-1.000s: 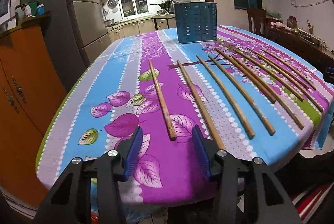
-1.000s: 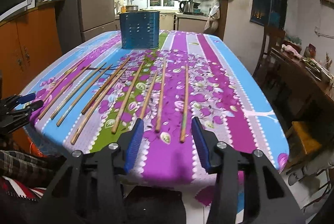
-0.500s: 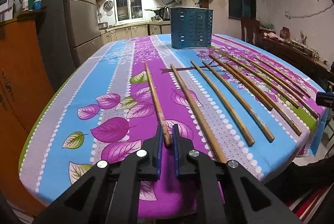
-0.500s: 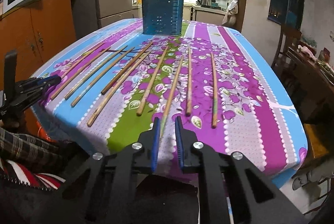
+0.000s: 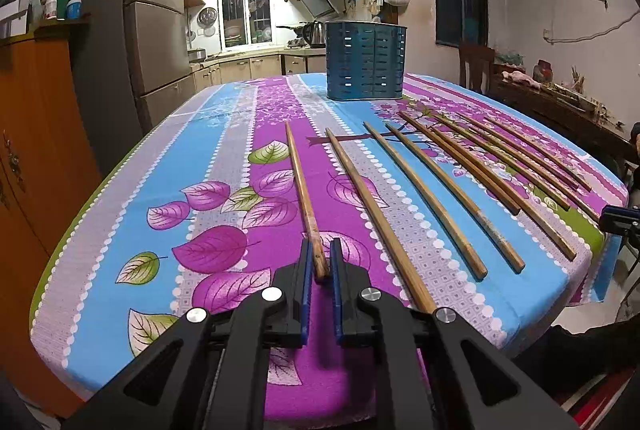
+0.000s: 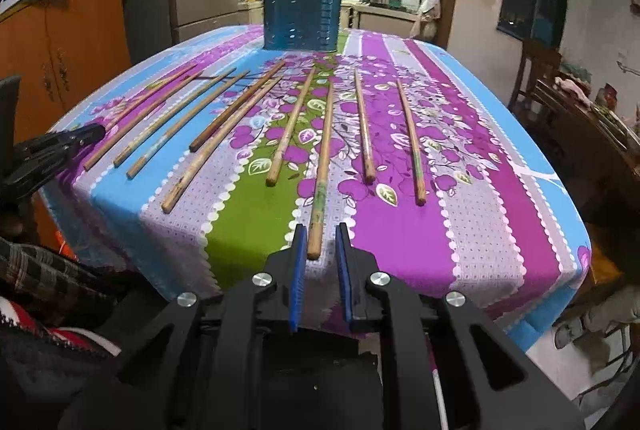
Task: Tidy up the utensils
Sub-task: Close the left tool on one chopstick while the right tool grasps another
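Our left gripper (image 5: 319,262) pinches the leftmost chopstick (image 5: 303,189) at the table's near edge (image 5: 360,390). Our right gripper (image 6: 321,244) flanks another chopstick (image 6: 322,157), seemingly without touching it. The blue holder (image 5: 365,61) stands at the far end.

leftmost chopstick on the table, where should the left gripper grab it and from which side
Grip the leftmost chopstick at its thicker near end, approaching from the table's near edge along its length. It lies flat, pointing away toward the blue holder; the left gripper already straddles that end.

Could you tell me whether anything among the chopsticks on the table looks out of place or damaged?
Mostly no. The chopsticks lie roughly parallel, but two near the middle nearly touch, and the one between the right gripper's jaws shows greenish discolouration near its end.
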A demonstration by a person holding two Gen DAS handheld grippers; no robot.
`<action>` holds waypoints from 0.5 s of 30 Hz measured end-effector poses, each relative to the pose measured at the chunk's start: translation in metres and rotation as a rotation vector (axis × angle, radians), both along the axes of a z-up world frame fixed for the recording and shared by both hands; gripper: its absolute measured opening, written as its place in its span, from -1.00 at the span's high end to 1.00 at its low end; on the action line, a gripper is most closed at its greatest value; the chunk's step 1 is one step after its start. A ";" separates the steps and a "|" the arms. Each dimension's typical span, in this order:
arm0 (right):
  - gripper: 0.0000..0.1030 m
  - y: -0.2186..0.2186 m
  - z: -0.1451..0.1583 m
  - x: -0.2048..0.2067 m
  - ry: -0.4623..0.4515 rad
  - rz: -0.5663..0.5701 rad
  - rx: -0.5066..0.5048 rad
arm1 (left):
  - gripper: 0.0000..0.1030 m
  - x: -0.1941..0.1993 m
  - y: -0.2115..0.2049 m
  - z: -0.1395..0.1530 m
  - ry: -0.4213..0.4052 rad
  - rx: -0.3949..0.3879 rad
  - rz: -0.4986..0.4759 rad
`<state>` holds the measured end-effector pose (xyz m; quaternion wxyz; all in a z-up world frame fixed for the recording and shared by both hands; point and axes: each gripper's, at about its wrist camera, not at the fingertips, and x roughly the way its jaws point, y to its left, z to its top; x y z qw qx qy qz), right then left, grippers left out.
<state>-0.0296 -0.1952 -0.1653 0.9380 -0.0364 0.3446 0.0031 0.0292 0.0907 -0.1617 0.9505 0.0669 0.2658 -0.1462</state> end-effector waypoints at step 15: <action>0.86 -0.001 -0.005 -0.005 -0.031 -0.039 0.054 | 0.80 -0.004 -0.001 -0.002 -0.017 0.007 -0.003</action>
